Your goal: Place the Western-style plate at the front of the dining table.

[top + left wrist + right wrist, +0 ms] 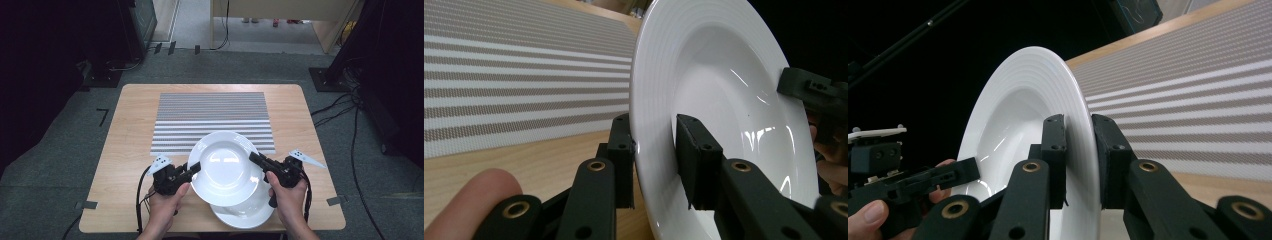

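A white deep plate (223, 167) was held up over the near part of the wooden table (130, 135). Two sets of tongs had it, one on each side.

The left tongs (194, 169) were clamped on the left rim of the plate. In the left gripper view, one black jaw sat under the rim and the other jaw sat on the inside of the plate (724, 100), with the rim pinched between them. A fingertip (471, 200) of the person showed at the bottom left of that view. The right tongs (811, 92) showed far off on the other rim.

The right tongs (256, 159) were clamped on the right rim of the same plate. In the right gripper view the rim of the plate (1023, 100) stood between the two black jaws, and both jaws pressed on it. The left tongs (955, 172) showed at the bottom left there, biting the far edge.

The plate had ring lines around its wide rim and a shiny round hollow in the middle. From above it looked tipped a little.

A second white plate (247, 212) lay flat on the table right under the held one, near the front edge. The top plate hid most of it.

A striped place mat (215, 112) in grey and white lay on the middle of the table, behind the plates. The far edge of the held plate hung over the near edge of the mat.

The left hand (165, 205) and the right hand (290, 200) came in from the bottom
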Available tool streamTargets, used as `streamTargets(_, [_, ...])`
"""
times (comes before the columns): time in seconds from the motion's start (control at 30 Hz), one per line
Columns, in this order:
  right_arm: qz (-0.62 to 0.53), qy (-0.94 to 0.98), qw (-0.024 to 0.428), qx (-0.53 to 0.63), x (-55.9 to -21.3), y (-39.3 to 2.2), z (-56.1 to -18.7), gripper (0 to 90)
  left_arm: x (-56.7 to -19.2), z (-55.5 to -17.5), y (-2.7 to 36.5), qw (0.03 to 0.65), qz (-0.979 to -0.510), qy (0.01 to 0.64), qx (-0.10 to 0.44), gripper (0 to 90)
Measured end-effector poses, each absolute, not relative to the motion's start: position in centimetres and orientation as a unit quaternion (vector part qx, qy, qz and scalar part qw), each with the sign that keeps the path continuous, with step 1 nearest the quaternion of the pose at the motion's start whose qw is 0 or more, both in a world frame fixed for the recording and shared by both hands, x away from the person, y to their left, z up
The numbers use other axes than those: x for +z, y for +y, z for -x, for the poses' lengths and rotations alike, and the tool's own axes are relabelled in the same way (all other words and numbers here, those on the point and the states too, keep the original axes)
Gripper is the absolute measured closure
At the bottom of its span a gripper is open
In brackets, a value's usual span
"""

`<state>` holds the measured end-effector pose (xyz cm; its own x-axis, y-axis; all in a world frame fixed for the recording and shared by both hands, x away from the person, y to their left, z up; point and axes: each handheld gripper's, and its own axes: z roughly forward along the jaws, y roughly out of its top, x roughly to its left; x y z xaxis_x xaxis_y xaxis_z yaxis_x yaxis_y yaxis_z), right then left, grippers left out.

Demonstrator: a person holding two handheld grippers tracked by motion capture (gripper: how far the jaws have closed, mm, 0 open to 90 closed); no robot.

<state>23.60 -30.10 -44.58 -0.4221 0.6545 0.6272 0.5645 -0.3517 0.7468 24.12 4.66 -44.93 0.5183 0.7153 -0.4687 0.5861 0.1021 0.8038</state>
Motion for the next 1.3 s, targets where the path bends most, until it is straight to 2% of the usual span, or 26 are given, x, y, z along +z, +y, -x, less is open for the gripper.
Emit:
streamTargets(0.43, [-0.528, 0.578, 0.035, 0.622, -43.5, -28.7, -26.8, 79.2, -43.8, -27.6, 5.9, 0.567, -0.655, 0.495, 0.073, 71.8])
streamTargets(1.3, [-0.532, 0.582, 0.048, 0.613, -43.5, -27.9, -33.7, 77.2, -43.1, -34.0, 5.8, 0.561, -0.644, 0.512, 0.092, 71.6])
